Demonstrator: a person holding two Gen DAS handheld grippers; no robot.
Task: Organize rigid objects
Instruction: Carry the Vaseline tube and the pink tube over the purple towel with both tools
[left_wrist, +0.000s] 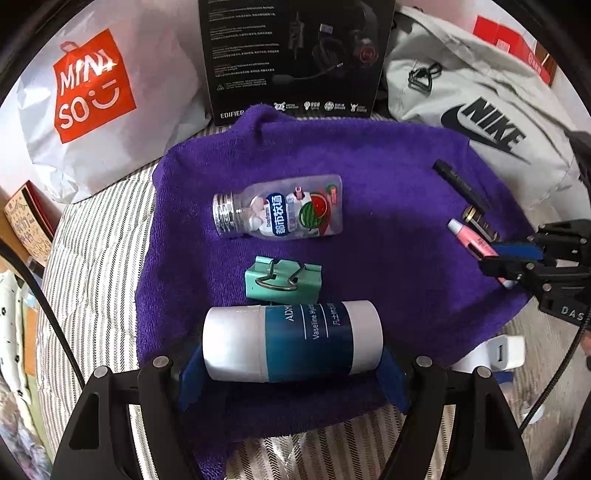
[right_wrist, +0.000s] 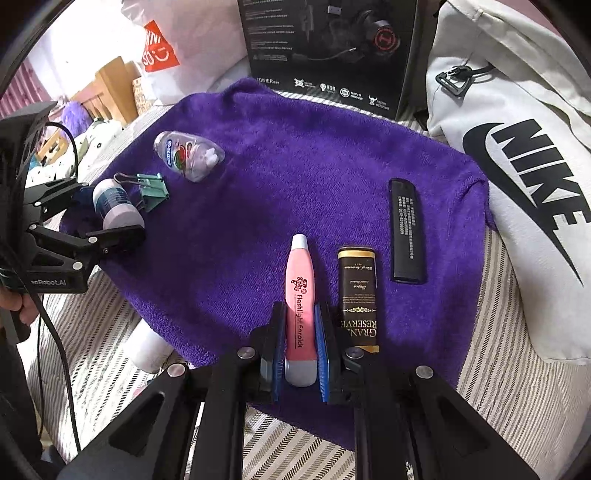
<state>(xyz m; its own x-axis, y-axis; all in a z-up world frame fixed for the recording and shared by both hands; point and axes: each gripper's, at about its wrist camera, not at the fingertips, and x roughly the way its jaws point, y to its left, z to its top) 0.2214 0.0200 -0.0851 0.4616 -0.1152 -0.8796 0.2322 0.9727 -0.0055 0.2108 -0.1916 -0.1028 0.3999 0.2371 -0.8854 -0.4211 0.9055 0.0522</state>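
Note:
A purple towel (left_wrist: 388, 155) (right_wrist: 295, 147) carries the objects. My left gripper (left_wrist: 291, 369) (right_wrist: 110, 221) is shut on a white and blue Vaseline stick (left_wrist: 291, 339) (right_wrist: 114, 206), held sideways at the towel's near left edge. Just beyond it lie a teal binder clip (left_wrist: 282, 282) (right_wrist: 153, 192) and a clear candy bottle (left_wrist: 280, 208) (right_wrist: 190, 155) on its side. My right gripper (right_wrist: 300, 354) (left_wrist: 506, 262) is shut on a pink flashlight earpick (right_wrist: 300, 295) (left_wrist: 472, 240). Beside it lie a brown Grand Reserve box (right_wrist: 358, 295) (left_wrist: 478, 219) and a black flat bar (right_wrist: 406, 230) (left_wrist: 460, 184).
Behind the towel stand a white Miniso bag (left_wrist: 85, 110), a black Edifier box (left_wrist: 295, 55) (right_wrist: 332, 48) and a grey Nike bag (left_wrist: 480, 110) (right_wrist: 517, 166). A white charger (left_wrist: 498, 354) lies off the towel's near edge on striped bedding (left_wrist: 99, 240) (right_wrist: 498, 369).

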